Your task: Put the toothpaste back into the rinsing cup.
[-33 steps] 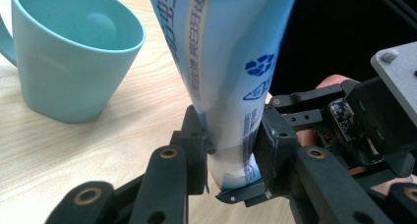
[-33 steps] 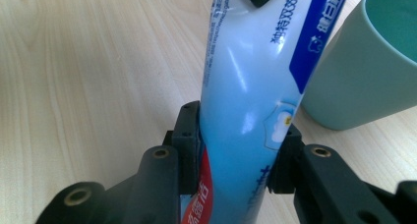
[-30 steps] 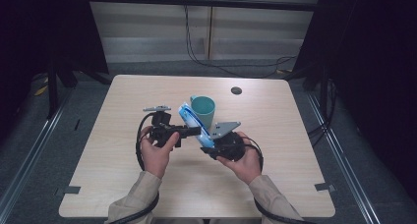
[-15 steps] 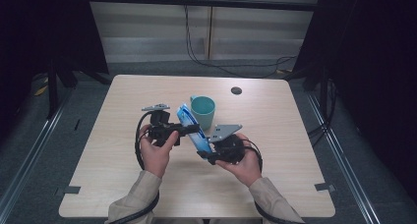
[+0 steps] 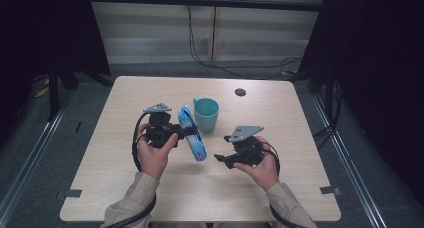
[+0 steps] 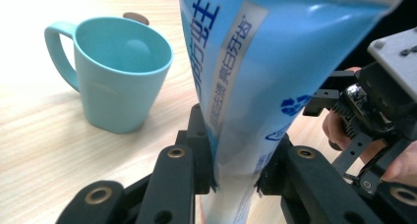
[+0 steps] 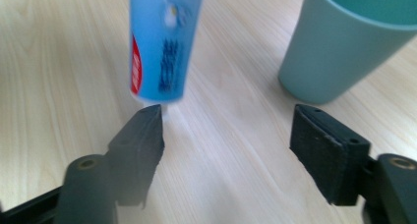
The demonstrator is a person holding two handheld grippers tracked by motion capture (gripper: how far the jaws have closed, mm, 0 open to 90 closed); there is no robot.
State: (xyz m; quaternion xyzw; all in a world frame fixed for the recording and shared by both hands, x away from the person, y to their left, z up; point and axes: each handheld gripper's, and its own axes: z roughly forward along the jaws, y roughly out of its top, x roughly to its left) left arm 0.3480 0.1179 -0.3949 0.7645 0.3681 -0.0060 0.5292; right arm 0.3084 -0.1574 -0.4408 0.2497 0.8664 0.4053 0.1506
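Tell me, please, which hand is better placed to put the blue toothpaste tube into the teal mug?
Left. The left gripper is clamped on the blue plastic toothpaste tube, right beside the teal plastic mug; the right gripper is open and apart.

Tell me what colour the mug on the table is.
The mug is teal, clearest in the left gripper view.

Left gripper [image 5: 187,131] holding a blue toothpaste tube [image 5: 193,140] over the desk [image 5: 120,188]
The tube is slanting beside a teal mug [image 5: 206,114]; the right gripper [image 5: 218,158], its jaws just opening, is sitting apart from the tube, gripping nothing.
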